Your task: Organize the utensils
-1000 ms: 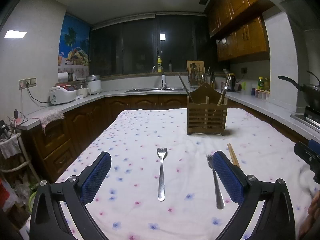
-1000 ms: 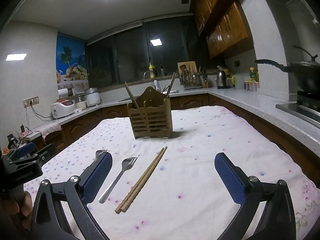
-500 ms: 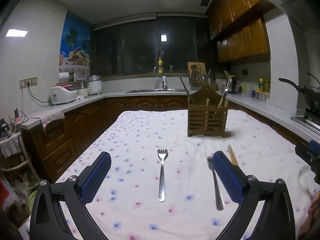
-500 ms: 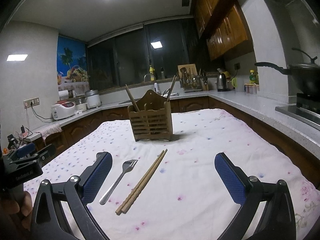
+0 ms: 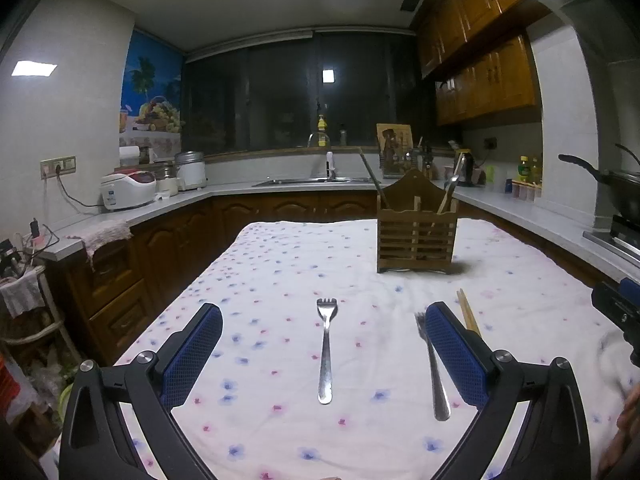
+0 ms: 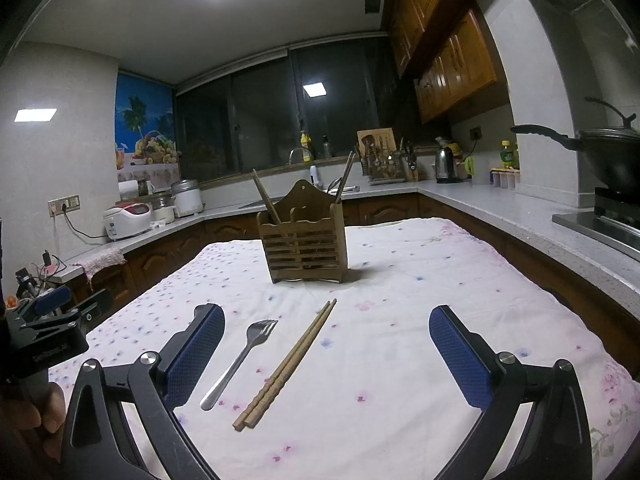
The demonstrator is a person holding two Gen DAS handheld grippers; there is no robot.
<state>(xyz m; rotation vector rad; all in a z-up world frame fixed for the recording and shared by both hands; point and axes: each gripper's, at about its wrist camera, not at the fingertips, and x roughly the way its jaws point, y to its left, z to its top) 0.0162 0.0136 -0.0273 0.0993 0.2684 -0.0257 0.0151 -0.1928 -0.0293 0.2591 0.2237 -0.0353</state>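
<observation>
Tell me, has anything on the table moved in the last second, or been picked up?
Nothing has been picked up or moved. Both forks, the chopsticks and the wooden holder lie as before. Both grippers stay open and empty; the views have only drifted slightly.

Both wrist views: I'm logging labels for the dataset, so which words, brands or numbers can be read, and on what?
Left claw body, right wrist view: pale lettering, too blurred to read.
Yellow-capped bottles near the stove: labels too small to read.
Rice cooker: no legible marking.
Fruit poster: picture only, no text readable.
</observation>
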